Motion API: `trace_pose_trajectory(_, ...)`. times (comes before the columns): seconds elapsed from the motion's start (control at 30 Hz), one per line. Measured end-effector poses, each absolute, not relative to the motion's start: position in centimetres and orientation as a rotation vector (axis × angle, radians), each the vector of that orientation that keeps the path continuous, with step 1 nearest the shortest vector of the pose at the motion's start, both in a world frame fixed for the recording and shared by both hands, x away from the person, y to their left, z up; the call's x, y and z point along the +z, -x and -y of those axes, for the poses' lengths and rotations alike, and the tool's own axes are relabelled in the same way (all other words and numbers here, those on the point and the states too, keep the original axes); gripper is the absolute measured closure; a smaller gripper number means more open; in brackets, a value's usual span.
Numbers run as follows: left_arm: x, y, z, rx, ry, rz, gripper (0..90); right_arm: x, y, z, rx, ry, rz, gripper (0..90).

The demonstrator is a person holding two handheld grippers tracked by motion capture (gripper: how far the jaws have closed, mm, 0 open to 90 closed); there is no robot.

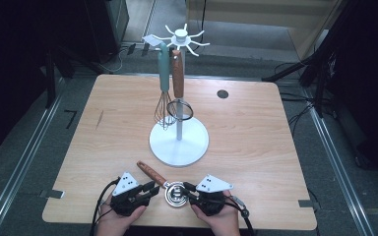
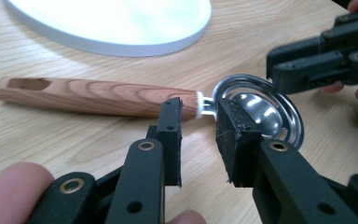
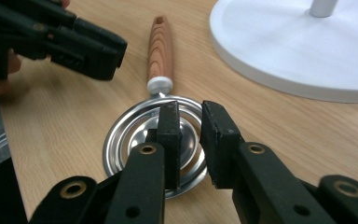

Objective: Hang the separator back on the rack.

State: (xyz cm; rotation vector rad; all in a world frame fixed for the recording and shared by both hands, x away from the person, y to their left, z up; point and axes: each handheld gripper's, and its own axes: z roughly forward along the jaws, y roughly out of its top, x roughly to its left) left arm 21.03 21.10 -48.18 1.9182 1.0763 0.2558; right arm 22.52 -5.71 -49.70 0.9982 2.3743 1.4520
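Wood-handled ladle [image 1: 165, 181] lies flat on the table [image 1: 256, 142] near the front edge, just in front of the white stand base [image 1: 179, 142]. Steel bowl [image 1: 175, 192] sits between the 2 grippers, wooden handle [image 1: 151, 172] runs back and to the left from it, toward the base but not touching it. In the left gripper view the handle [image 2: 98, 95] has a slot hole at its far end and a white collar where it meets the bowl [image 2: 261, 109].

Left gripper [image 1: 150, 189]: tips just beside the bowl's left side, at the neck. In its own view the jaws stand narrow, a small gap between the pads [image 2: 170, 135], with the collar and neck seen through the gap. Can't tell if a pad touches the ladle; no clamp visible.

Right gripper [image 1: 189, 189]: tips at the bowl's right rim. In its own view the jaws are also narrow, pads [image 3: 170, 140] over the bowl [image 3: 135, 140], nothing pinched between them. Contact with the rim can't be told.

Each gripper shows in the other's view, across the bowl, close but apart.

Further out: the stand's pole [image 1: 179, 108] rises from the base to a top ring of hooks [image 1: 181, 37]. 2 utensils hang there: a whisk [image 1: 164, 83] with a teal handle and a wood-handled round strainer [image 1: 178, 88], side by side, heads just above the base. A dark round grommet [image 1: 222, 94] sits in the table's far right area. A person's hands [image 1: 216, 221] hold both grippers at the bottom edge.
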Motion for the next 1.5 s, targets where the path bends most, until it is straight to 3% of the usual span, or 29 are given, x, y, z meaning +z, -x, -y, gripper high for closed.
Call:
trace_pose_trajectory(0.47,-48.7,-22.1,-22.0,0.25,-1.934,-1.162,85.7,-50.3,-23.0,5.5,1.331,-1.013,-2.434,80.8)
trace_pose_trajectory(0.73,-49.1,-21.9,-19.8,0.216,-2.015,-1.109,85.8,-50.2,-23.1,5.9,1.331,-1.054,-2.385,65.0)
trace_pose_trajectory(1.17,-49.3,-21.8,-17.4,0.198,-2.077,-1.046,85.8,-50.4,-22.9,6.5,1.308,-1.075,-2.438,69.4)
trace_pose_trajectory(1.5,-49.4,-22.0,-14.7,0.175,-2.104,-0.984,85.0,-50.1,-22.5,8.5,1.316,-1.111,-2.356,64.1)
